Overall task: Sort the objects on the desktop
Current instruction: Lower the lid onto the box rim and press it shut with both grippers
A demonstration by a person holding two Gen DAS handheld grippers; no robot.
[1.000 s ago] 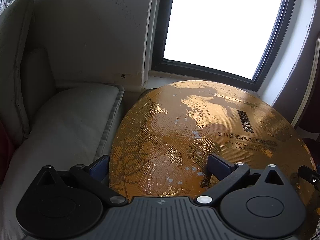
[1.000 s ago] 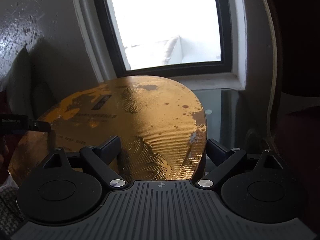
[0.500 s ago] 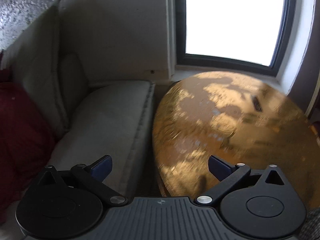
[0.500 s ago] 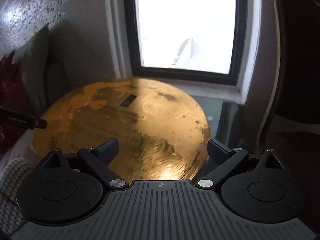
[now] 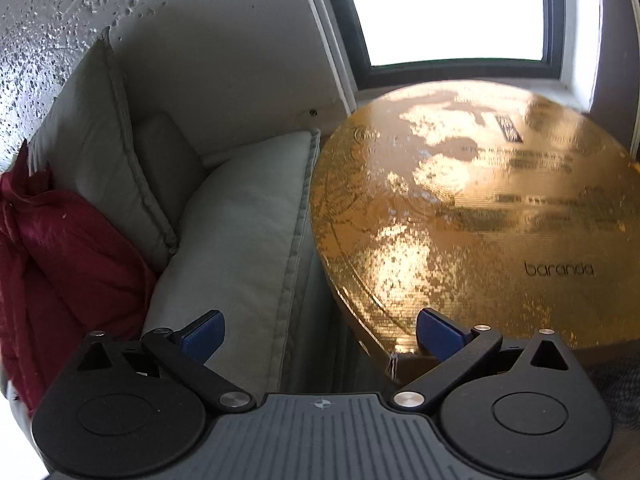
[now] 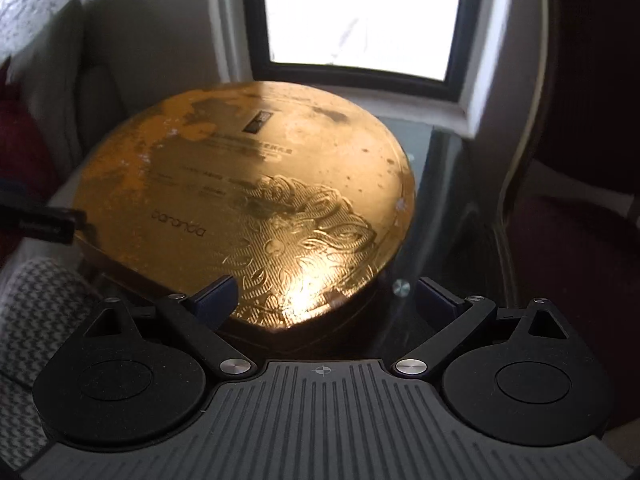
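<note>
A round gold embossed box lid (image 6: 256,200) fills the frame's centre on a glass table (image 6: 440,184). The left gripper (image 5: 320,330) and right gripper (image 6: 326,300) both gape wide, holding nothing.

The gold lid (image 5: 472,216) runs off the right edge in the left wrist view, and the small print around its black label (image 5: 507,128) is blurred past reading. In the right wrist view a dark object (image 6: 40,220) left of the lid is cut off and smeared. The houndstooth cloth (image 6: 36,320) below it is also cropped.
</note>
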